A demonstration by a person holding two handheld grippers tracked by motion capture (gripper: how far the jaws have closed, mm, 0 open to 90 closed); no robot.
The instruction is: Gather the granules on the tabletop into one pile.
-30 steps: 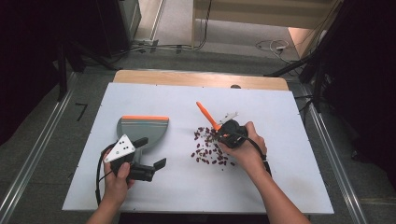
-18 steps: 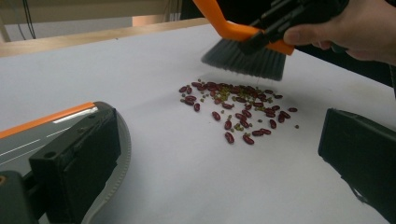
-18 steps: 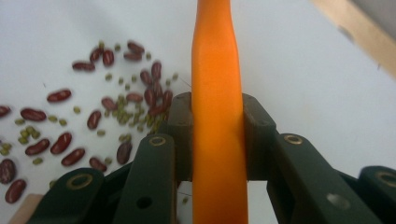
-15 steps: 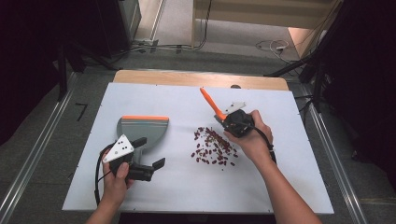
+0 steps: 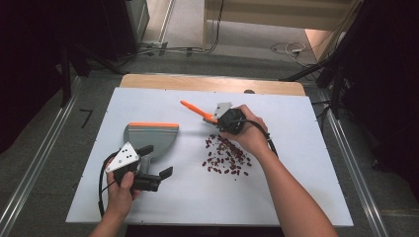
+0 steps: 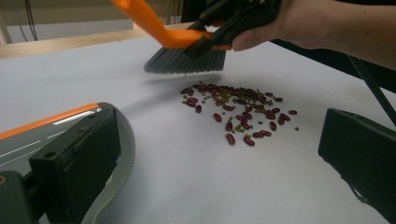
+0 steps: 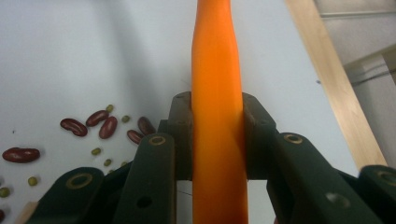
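A pile of red kidney beans and small green beans [image 5: 226,158] [image 6: 238,112] [image 7: 93,123] lies on the white table [image 5: 296,192]. My right gripper [image 5: 218,118] [image 7: 217,135] [image 6: 233,23] is shut on the orange handle of a brush [image 5: 195,108] [image 7: 215,70]. Its grey bristles [image 6: 184,60] hang just beyond the far edge of the pile. A grey dustpan with an orange lip [image 5: 150,136] [image 6: 51,126] lies left of the beans. My left gripper [image 5: 158,160] [image 6: 219,140] stands open at the dustpan's near side, its left jaw over the pan and bare table between the jaws.
A wooden strip [image 5: 207,83] borders the table's far edge. Metal rails [image 5: 29,168] run along both sides on the floor, and cables [image 5: 286,48] lie beyond the table. Bare white surface stretches right of the beans and along the near edge.
My right gripper has carried the brush away from me, off the beans to the far side of the pile, and the handle has swung left. The left gripper and dustpan have stayed put.
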